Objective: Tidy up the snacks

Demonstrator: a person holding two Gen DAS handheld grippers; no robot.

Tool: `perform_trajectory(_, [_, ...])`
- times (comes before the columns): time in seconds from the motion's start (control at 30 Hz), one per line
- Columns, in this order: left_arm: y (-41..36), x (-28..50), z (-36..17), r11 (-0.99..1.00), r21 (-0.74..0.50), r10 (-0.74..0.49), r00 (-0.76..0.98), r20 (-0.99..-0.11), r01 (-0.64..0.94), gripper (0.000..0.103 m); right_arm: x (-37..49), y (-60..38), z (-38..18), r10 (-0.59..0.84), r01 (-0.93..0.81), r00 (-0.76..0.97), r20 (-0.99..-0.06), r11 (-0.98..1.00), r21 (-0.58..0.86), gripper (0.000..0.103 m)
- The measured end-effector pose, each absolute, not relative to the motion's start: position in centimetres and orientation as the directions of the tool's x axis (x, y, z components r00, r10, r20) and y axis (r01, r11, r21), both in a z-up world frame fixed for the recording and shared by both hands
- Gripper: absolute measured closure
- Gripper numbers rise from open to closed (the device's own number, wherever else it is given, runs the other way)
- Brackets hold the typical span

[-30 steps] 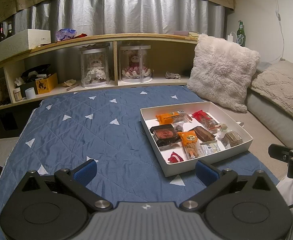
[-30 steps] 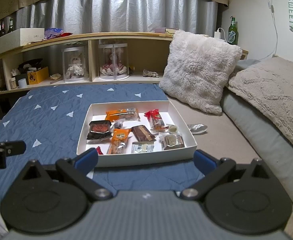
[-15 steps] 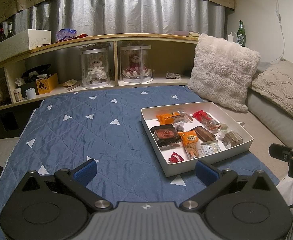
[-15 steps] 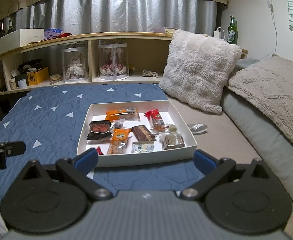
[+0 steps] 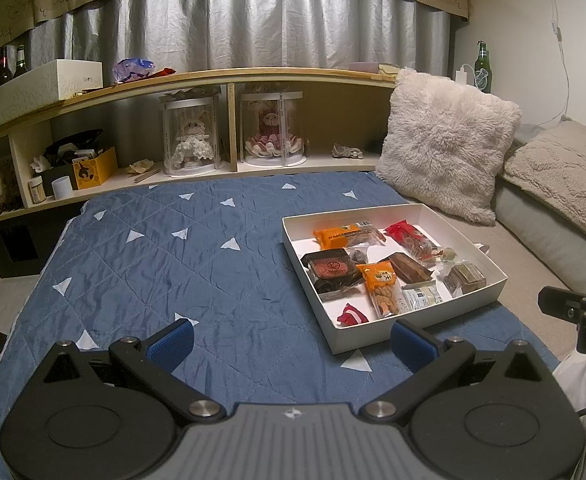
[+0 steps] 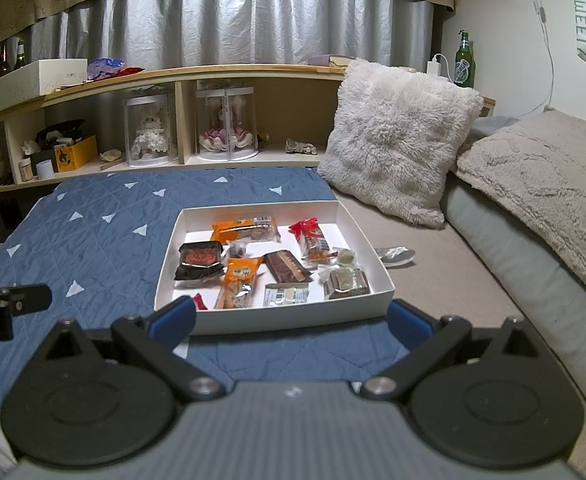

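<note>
A white shallow box lies on the blue quilt and holds several wrapped snacks: two orange packs, a black-and-red pack, a brown bar, a red pack. A small red wrapper lies at the box's near corner. My left gripper is open and empty, low over the quilt, left of the box. My right gripper is open and empty, just before the box's near wall.
A silver wrapper lies on the beige sheet right of the box. A fluffy pillow and a knitted cushion lie at the right. A wooden shelf with doll cases runs behind the blue quilt.
</note>
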State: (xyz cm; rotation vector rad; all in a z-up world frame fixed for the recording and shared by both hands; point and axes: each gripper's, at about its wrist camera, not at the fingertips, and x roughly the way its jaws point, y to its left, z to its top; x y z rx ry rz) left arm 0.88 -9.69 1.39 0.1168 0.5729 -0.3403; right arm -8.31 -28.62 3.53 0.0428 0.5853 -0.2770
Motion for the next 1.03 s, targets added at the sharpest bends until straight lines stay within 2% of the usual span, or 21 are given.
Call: perform_trajectory(1.03, [-9.41, 0.95, 1.55, 0.939, 0.02, -0.277, 0.792, -0.545, 0.343, 0.0, -8.38, -28.29, 3.52, -0.248, 0.275, 0.797, -0.551, 0.961, -0.035, 0.001])
